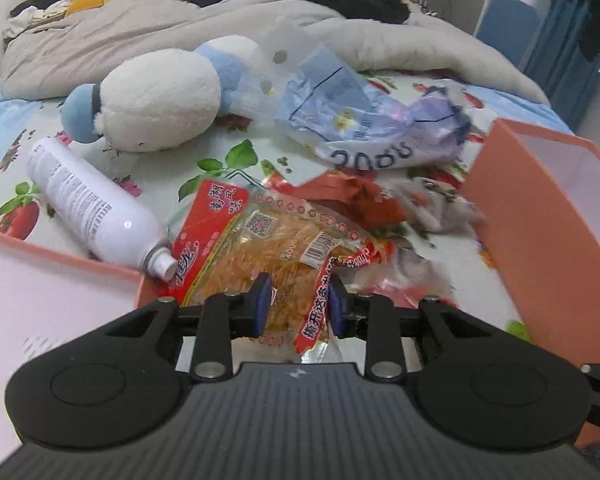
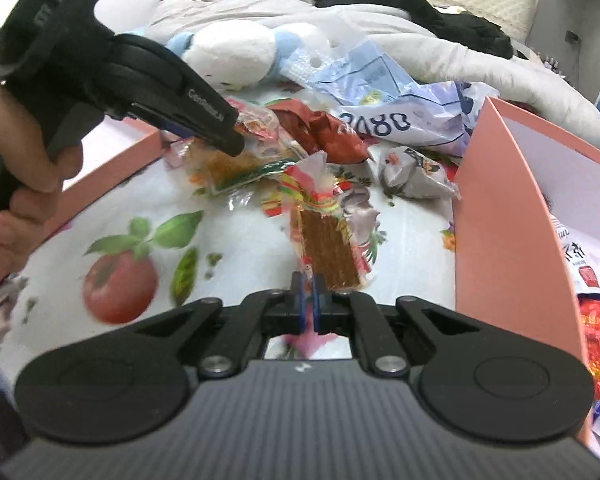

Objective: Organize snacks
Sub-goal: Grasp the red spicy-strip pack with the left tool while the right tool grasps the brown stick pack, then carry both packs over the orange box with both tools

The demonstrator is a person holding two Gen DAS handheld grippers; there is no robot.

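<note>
Snack packets gripped by both grippers over a fruit-print sheet
Left wrist view: left gripper (image 1: 298, 305) pads clamp the orange noodle-snack bag (image 1: 260, 256) at lower centre, white bottle (image 1: 94, 208) at left. Right wrist view: right gripper (image 2: 308, 303) jaws pinched tight on the brown strip packet (image 2: 327, 248) at centre, pink box (image 2: 511, 216) at right

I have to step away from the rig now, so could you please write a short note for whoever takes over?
Left gripper: shut on the orange noodle-snack packet, beside the white spray bottle.
Right gripper: shut on the clear packet of brown snack strips.
Done: some packets already lie in the pink box on the right.
Left: put both held packets away, then clear the red wrapper, the grey packet and the blue-white bag off the printed sheet. The pink box on the left looks empty.
</note>
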